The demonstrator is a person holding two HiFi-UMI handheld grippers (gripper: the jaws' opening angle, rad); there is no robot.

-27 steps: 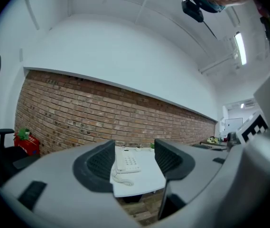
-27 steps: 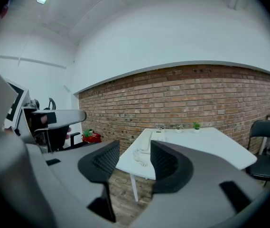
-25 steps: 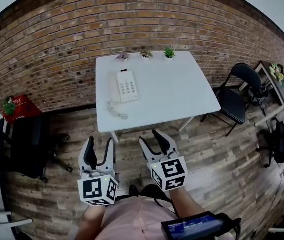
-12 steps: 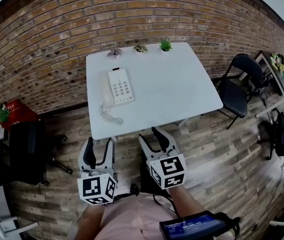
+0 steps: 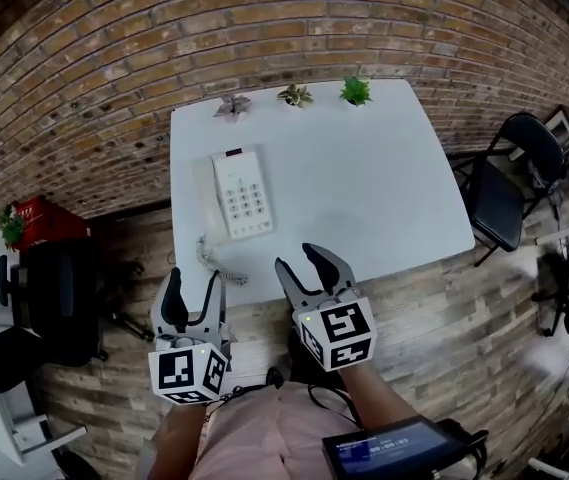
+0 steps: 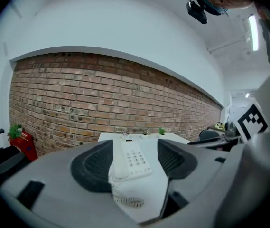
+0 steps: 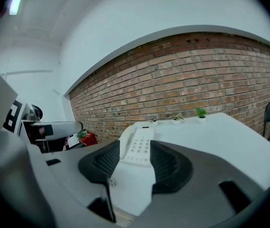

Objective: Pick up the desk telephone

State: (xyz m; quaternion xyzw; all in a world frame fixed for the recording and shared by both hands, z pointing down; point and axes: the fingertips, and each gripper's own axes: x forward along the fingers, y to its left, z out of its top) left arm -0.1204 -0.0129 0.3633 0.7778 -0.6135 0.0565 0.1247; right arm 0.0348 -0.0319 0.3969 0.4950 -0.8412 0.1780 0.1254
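A white desk telephone (image 5: 241,193) lies on the left half of a white table (image 5: 364,188), its handset along its left side and its coiled cord (image 5: 214,264) trailing to the near edge. Both grippers hover at that edge, short of the phone. My left gripper (image 5: 194,281) is empty and its jaws are opening; in the left gripper view the telephone (image 6: 132,158) shows beyond the gap of that gripper (image 6: 130,164). My right gripper (image 5: 302,264) stands open and empty, and the telephone (image 7: 137,145) lies ahead of its jaws (image 7: 134,164).
Three small potted plants (image 5: 295,95) line the table's far edge against a brick wall (image 5: 264,28). A black office chair (image 5: 49,298) and a red crate (image 5: 34,220) stand left of the table, and a black folding chair (image 5: 499,193) stands right.
Both grippers have moved forward from over the wooden floor to the table's near edge. The table and telephone now sit closer and lower in the head view.
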